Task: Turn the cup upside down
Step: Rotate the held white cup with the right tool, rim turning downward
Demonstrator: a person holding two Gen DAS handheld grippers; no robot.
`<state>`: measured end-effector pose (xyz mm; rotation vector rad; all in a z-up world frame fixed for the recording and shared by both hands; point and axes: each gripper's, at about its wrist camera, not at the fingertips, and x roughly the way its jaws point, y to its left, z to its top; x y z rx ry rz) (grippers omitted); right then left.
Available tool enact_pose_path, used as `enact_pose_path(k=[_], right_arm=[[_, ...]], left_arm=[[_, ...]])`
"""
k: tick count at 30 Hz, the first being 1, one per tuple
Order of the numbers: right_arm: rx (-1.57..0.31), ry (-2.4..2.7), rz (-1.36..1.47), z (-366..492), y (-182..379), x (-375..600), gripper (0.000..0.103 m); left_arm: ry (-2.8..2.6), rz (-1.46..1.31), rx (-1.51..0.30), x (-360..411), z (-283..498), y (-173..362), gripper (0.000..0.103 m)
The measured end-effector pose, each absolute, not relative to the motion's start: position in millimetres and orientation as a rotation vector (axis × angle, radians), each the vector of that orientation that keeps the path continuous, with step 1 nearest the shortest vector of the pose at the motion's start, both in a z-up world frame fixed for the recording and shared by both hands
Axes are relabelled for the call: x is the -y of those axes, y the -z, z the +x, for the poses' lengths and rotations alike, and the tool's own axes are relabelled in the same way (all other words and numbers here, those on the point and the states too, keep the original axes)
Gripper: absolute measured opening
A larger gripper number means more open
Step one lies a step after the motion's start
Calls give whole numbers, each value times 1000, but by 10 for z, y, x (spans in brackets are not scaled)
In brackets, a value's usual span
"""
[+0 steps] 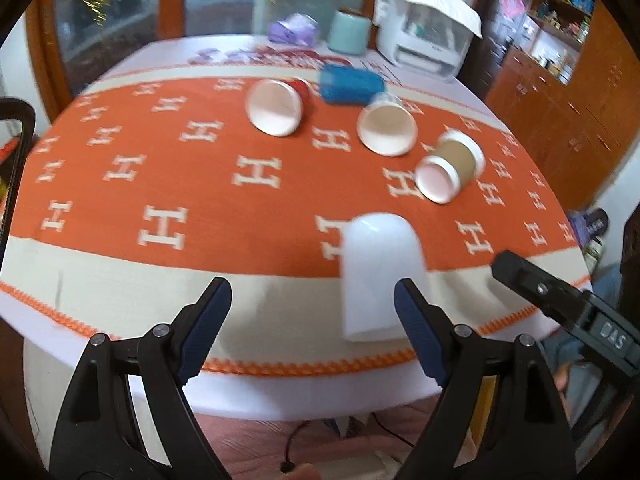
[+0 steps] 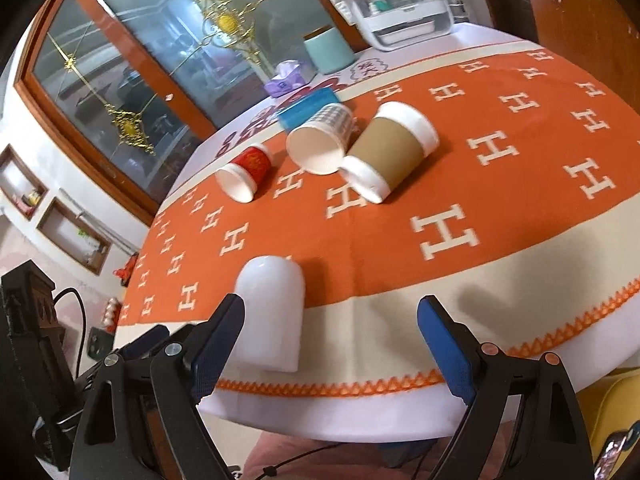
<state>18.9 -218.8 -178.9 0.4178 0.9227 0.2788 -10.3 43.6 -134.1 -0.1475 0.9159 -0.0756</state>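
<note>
A plain white cup [image 1: 378,276] stands upside down near the table's front edge, rounded base up; it also shows in the right wrist view [image 2: 272,312]. My left gripper [image 1: 312,328] is open and empty, short of the table edge, its right finger beside the cup. My right gripper [image 2: 330,344] is open and empty, its left finger just in front of the cup. The right gripper's body shows at the right of the left wrist view [image 1: 560,304]. Three paper cups lie on their sides farther back: red [image 2: 246,172], patterned white [image 2: 320,140], brown [image 2: 390,152].
An orange cloth with white H marks [image 1: 160,160] covers the round table. A blue box [image 1: 350,84], a teal canister [image 1: 348,32], a purple tissue pack [image 1: 294,28] and a white appliance [image 1: 428,44] stand at the back. Wooden cabinets [image 1: 560,100] are to the right.
</note>
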Motion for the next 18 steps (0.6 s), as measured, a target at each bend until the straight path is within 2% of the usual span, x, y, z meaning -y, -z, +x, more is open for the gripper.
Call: enact_pose_path(k=[18], right_arm=[[-1110,-449,444,639,2030,1944,88]], left_arm=[[-29,-195,-835,-763,85,1448,80]])
